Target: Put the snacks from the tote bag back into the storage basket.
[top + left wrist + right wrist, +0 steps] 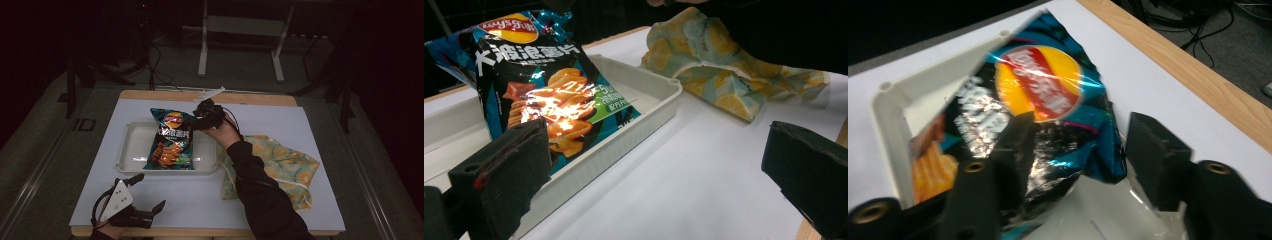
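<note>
A teal and black bag of crisps [171,140] lies in a white tray [131,150], its top end propped on the tray's far rim. My right gripper [202,116] is at the bag's top right corner. In the right gripper view the jaws of that gripper [1078,130] stand apart around the crumpled corner of the bag [1043,100]; the right jaw is clear of the foil. My left gripper [150,190] rests near the table's front left edge, open. In its own view, the left gripper [654,160] has nothing between its jaws, and the bag [539,85] and tray [649,95] lie beyond.
A yellow and teal patterned cloth [285,165] lies crumpled right of the tray, under the person's right sleeve. A white mat [200,200] covers the wooden table [260,99]. A white metal stand [240,30] is on the floor beyond the table.
</note>
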The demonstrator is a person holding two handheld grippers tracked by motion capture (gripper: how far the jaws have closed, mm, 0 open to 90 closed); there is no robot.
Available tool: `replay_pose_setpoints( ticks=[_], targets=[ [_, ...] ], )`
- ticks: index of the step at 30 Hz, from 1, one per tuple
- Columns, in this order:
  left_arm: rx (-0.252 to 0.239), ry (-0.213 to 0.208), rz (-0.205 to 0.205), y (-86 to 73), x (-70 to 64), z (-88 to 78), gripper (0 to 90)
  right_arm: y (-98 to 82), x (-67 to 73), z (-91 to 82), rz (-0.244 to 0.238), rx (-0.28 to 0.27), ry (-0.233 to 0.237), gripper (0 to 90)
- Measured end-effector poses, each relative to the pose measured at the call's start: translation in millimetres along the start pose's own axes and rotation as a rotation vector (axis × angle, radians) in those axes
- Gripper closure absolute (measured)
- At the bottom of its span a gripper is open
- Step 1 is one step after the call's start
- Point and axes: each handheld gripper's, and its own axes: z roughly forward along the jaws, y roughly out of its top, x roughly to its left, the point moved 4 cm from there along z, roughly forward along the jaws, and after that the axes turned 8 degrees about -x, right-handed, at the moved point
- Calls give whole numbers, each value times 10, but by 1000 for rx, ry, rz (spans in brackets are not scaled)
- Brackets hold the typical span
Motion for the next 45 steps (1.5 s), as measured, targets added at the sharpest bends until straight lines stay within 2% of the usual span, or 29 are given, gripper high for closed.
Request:
replay_pose_setpoints(
  ticks=[4,6,7,12,13,16,23,27,28,30,34,40,43,44,45],
  targets=[
    [4,2,2,-2,0,6,1,25,46,-129,16,-19,29,275],
    [6,3,6,-3,1,7,1,31,54,-174,15,-22,28,252],
    [6,4,4,-3,2,10,1,39,64,-259,21,-37,48,176],
    [11,7,4,-4,8,15,1,29,62,-402,32,-40,66,140],
    [11,8,2,-6,3,19,1,7,42,-488,20,-36,47,140],
    [12,10,0,-5,4,19,1,-30,1,-613,8,-34,30,139],
    [17,10,5,-10,2,29,1,-158,-162,-982,2,-54,-58,140],
    [16,11,5,-10,4,34,1,-226,-237,-1156,20,-74,-84,140],
    [15,11,3,-10,4,36,1,-287,-278,-1279,16,-81,-116,143],
    [18,11,4,-12,6,37,1,-352,-313,-1375,22,-74,-136,144],
    [19,13,3,-13,7,37,1,-469,-358,-1541,37,-70,-153,144],
    [24,13,5,-16,3,42,1,-648,-405,-1796,43,-96,-219,144],
    [24,13,5,-16,3,42,1,-766,-454,-1894,45,-98,-262,144],
    [24,13,5,-16,3,42,1,-766,-454,-1894,45,-98,-262,144],
    [23,14,5,-15,3,41,1,-866,-489,-1956,65,-96,-273,144]
  ],
)
